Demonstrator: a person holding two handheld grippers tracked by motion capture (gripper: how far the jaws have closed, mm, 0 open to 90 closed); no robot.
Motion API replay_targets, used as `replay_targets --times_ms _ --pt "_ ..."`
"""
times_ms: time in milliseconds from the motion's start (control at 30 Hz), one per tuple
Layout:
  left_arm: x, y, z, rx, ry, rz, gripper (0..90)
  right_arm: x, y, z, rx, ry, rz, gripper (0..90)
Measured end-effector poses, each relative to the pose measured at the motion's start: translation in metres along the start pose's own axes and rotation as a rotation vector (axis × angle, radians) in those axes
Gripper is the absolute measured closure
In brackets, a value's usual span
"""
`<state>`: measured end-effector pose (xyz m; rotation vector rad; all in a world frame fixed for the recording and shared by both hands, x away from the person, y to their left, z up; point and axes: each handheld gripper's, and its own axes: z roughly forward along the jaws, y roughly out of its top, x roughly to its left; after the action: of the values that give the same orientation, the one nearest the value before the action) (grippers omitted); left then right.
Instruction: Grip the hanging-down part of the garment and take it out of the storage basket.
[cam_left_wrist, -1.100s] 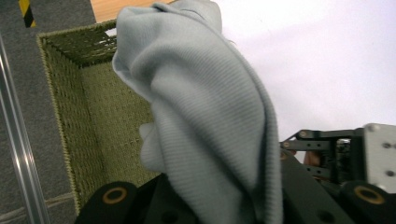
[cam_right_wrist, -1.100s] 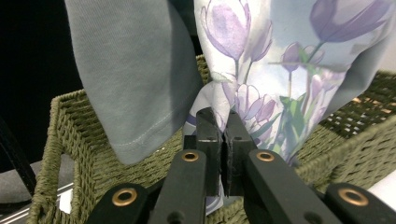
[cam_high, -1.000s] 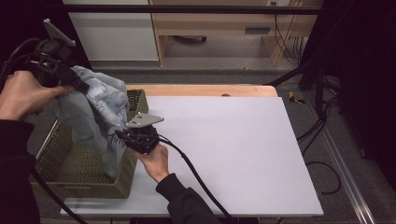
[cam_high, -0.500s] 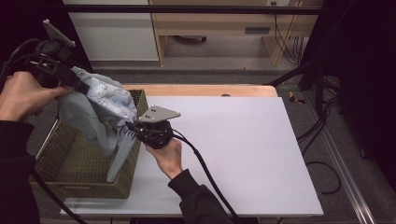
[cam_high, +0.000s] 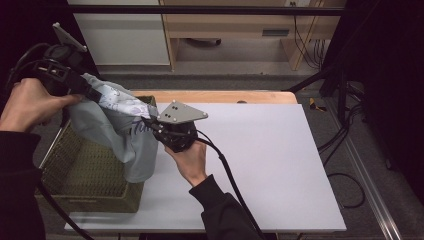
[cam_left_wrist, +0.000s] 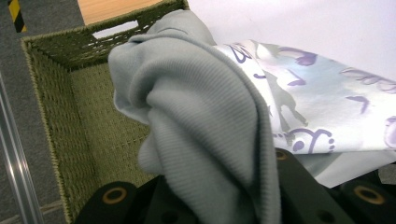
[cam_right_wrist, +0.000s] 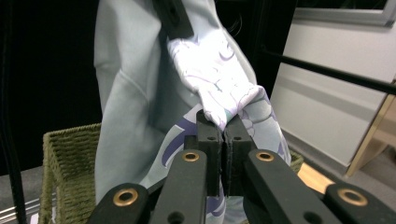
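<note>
A pale grey-blue shirt (cam_high: 115, 130) with a purple print hangs stretched between both grippers over a woven olive basket (cam_high: 75, 170) at the table's left. My left gripper (cam_high: 87, 90), held high at the far left, is shut on one bunched part of the shirt (cam_left_wrist: 205, 121). My right gripper (cam_high: 150, 124) sits lower, by the basket's right rim, shut on a printed fold of the shirt (cam_right_wrist: 219, 102); its pads (cam_right_wrist: 210, 135) pinch the cloth. The shirt's lower end (cam_high: 140, 170) drapes over the basket's right wall.
The white tabletop (cam_high: 260, 160) stretches to the right of the basket. A wooden strip (cam_high: 225, 96) runs along its far edge. Cables (cam_high: 225, 170) trail from the right gripper across the table. A white cabinet (cam_high: 125, 35) and wooden furniture (cam_high: 240, 25) stand beyond.
My right gripper has risen and moved right with its fold, pulling the shirt up from the basket. The left gripper has stayed about where it was.
</note>
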<state>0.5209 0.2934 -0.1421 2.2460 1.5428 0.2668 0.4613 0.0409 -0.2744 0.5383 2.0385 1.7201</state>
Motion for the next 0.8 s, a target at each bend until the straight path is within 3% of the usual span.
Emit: replay_targets --times_ms 200,600,800 --pt "-0.004 0.0 0.001 -0.004 -0.011 0.01 81.1 0.001 0.012 -0.008 -0.031 -0.021 -0.033 88.5" --pt "-0.012 0.001 -0.003 -0.016 -0.025 0.033 81.0 -0.001 0.026 -0.018 -0.066 -0.044 -0.052 88.4" --pt "-0.014 0.002 -0.001 -0.011 -0.012 0.036 81.0 -0.003 0.019 -0.019 -0.044 -0.032 -0.042 88.1"
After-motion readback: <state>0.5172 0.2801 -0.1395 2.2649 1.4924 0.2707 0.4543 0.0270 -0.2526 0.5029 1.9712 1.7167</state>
